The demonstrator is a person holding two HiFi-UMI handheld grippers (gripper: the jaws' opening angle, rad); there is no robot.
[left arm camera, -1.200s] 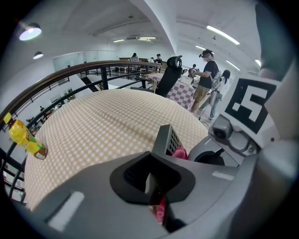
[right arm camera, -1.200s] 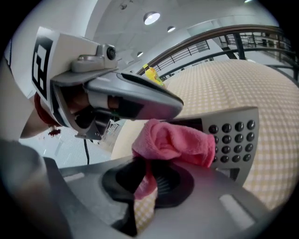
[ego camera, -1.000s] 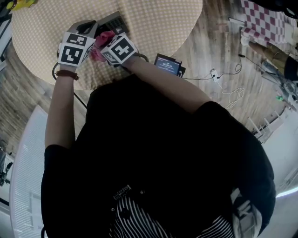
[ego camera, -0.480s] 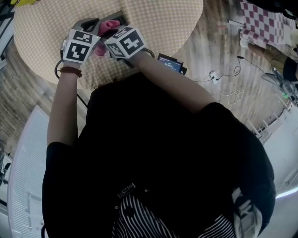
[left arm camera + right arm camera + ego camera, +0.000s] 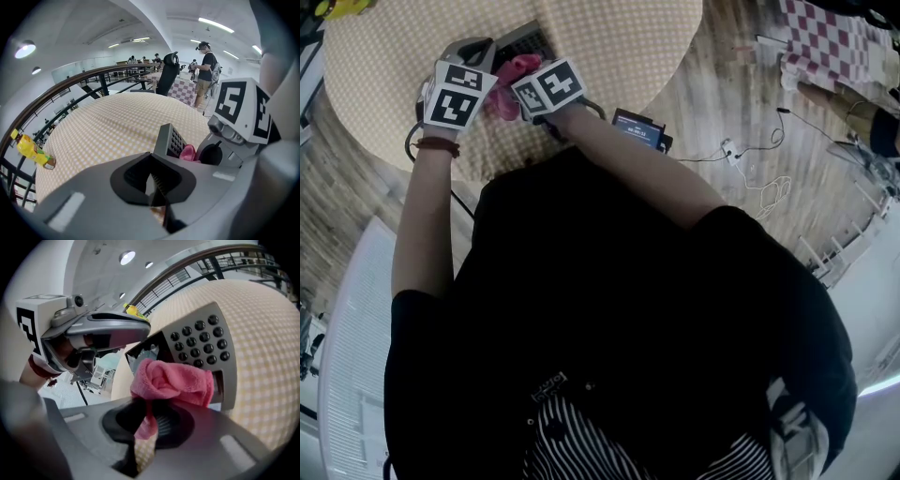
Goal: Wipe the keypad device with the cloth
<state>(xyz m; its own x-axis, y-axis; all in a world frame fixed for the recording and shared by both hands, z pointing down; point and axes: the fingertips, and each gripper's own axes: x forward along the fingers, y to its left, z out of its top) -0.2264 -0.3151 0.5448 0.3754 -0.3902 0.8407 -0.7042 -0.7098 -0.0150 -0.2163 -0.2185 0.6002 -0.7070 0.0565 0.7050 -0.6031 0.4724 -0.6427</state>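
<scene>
The grey keypad device [image 5: 206, 343] with dark round keys stands tilted up off the checked table [image 5: 619, 37]. My left gripper [image 5: 154, 185] is shut on its edge; the device [image 5: 171, 139] rises just beyond the jaws. A bunched pink cloth [image 5: 171, 383] is gripped in my shut right gripper [image 5: 147, 420] and presses on the device's face just below the keys. In the head view the left gripper [image 5: 473, 54] and the right gripper [image 5: 525, 82] sit close together, the cloth [image 5: 512, 73] between them and the device [image 5: 523, 42] behind it.
A yellow bottle [image 5: 33, 150] lies at the table's far left edge. A small screen unit [image 5: 639, 129] sits by the table edge, with cables [image 5: 750, 159] on the wooden floor. A railing, an office chair [image 5: 168, 79] and a standing person [image 5: 206, 70] are beyond the table.
The right gripper pushed the cloth away along the device's face, then drew it back a little. The left gripper kept its hold and shifted only slightly.
</scene>
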